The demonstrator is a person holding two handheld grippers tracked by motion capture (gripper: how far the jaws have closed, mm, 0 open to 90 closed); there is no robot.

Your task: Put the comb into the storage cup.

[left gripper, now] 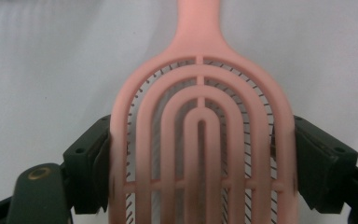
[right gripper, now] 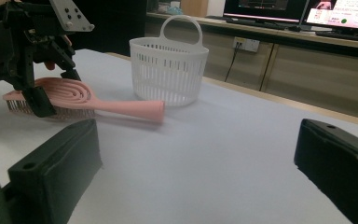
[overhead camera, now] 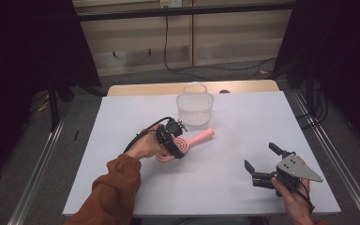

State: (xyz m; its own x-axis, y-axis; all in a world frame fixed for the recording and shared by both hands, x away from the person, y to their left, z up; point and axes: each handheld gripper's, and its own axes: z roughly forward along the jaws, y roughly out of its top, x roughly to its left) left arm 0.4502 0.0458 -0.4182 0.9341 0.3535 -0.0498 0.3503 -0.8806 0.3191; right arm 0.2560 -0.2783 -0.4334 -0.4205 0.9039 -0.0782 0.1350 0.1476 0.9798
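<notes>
A pink hairbrush point(overhead camera: 201, 136) lies bristles down on the white table point(overhead camera: 243, 117), its handle pointing toward a white slatted basket point(overhead camera: 195, 108). My left gripper point(overhead camera: 174, 145) straddles the brush head, and in the left gripper view both pads press on the sides of the head point(left gripper: 200, 140). From the right gripper view the hairbrush point(right gripper: 121, 106) rests in front of the basket point(right gripper: 168, 70), with the left gripper point(right gripper: 37, 95) over its head. My right gripper point(overhead camera: 259, 155) hovers at the near right of the table, jaws wide apart with nothing between them point(right gripper: 196, 158).
The basket stands upright near the table's far edge with its handle raised. A strip of wooden tabletop point(overhead camera: 159, 88) borders the white sheet at the back. Metal rails point(overhead camera: 330, 154) run beside the table. Monitors point(right gripper: 340, 14) sit on a counter behind.
</notes>
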